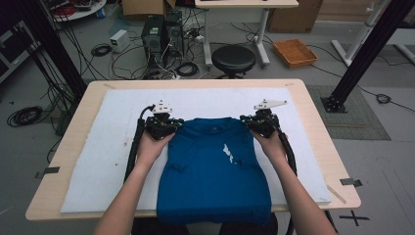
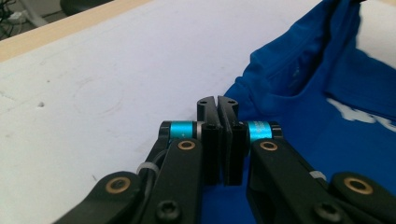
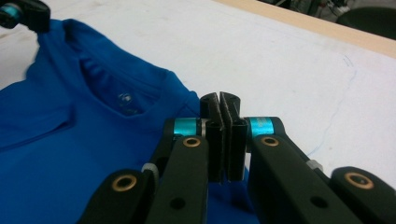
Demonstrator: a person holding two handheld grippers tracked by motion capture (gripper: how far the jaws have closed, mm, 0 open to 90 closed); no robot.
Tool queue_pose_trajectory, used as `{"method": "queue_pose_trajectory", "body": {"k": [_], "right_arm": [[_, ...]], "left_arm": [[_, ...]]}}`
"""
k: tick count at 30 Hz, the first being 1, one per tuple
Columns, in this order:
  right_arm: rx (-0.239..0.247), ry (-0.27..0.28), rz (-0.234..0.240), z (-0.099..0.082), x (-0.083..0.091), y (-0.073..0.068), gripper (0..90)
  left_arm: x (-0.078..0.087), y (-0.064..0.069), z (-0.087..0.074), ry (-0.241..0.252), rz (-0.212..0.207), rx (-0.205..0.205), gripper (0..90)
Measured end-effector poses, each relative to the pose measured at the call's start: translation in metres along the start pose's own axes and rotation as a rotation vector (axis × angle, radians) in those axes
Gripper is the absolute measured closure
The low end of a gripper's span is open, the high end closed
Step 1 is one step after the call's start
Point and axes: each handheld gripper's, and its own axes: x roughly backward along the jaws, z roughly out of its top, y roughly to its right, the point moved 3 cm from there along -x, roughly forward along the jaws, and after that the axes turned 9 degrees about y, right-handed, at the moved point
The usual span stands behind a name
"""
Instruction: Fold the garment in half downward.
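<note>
White mat [image 1: 98,161] on the table: the shirt [image 1: 215,171] runs twelve to six. I have both grippers, left [image 1: 171,125] and right [image 1: 252,122], clamped on its shoulders at twelve.

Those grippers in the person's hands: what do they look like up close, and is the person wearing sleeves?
Each gripper, left and right, is a black linkage with brass-coloured pivot rings and shiny blue bands beside two flat black jaws. A grey three-cornered plate sits on top of each, and a black cable trails back along each forearm. The forearms are bare, with no sleeves in view.
</note>
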Motion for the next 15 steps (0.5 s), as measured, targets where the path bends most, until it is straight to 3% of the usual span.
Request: {"method": "queue_pose_trajectory", "body": {"k": [9, 15], "right_arm": [[0.077, 0.046, 0.014, -0.016, 0.049, -0.040, 89.4], [0.118, 0.040, 0.025, -0.038, 0.077, -0.068, 89.5]], "left_arm": [[0.043, 0.044, -0.015, 0.014, -0.069, -0.104, 87.9], [0.067, 0.072, -0.036, 0.010, -0.111, -0.138, 87.9]]}}
